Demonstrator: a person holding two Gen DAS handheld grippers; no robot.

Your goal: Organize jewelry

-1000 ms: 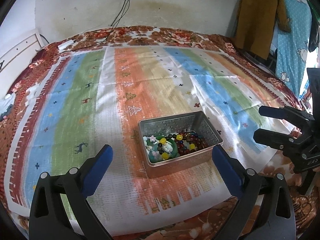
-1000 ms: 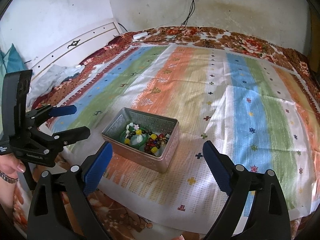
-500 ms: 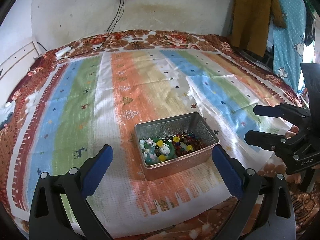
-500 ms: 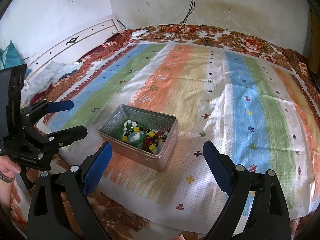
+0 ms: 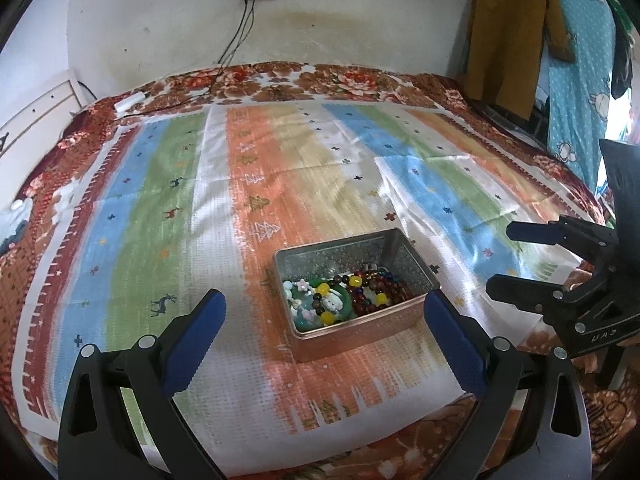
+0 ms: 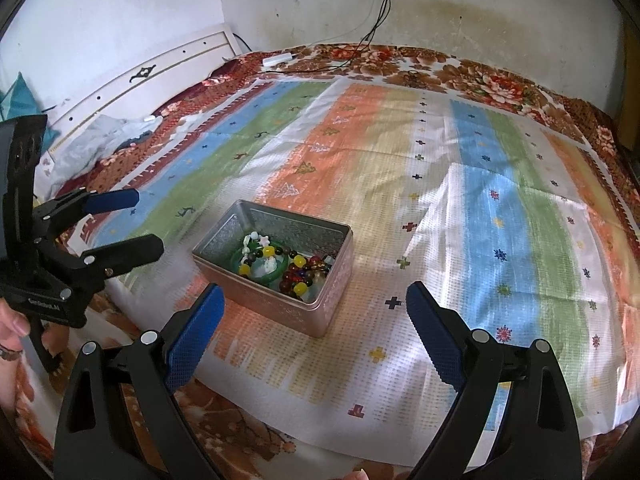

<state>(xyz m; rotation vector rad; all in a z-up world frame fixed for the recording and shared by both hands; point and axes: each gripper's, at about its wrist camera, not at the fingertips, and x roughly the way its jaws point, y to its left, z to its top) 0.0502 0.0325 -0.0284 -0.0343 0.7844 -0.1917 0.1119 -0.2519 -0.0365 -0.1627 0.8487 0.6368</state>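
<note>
Left claw (image 5: 322,320), seen from its own wrist camera, is spread wide and empty above the bed's near edge, its blue-padded fingers (image 5: 196,332) flanking a rectangular silver metal tin (image 5: 356,330) on the striped pastel cloth (image 5: 160,208). Bead bracelets (image 5: 372,292) and a green bangle (image 5: 316,300) lie inside. From the right wrist, the right claw (image 6: 314,328) is likewise spread, the tin (image 6: 280,304) just beyond it near the bed's front edge.

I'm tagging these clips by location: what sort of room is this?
Most likely a bedroom. The metal tin of bead jewelry sits on a striped cloth spread over a bed with a floral blanket, a white headboard stands alongside, and clothes hang by the wall.
</note>
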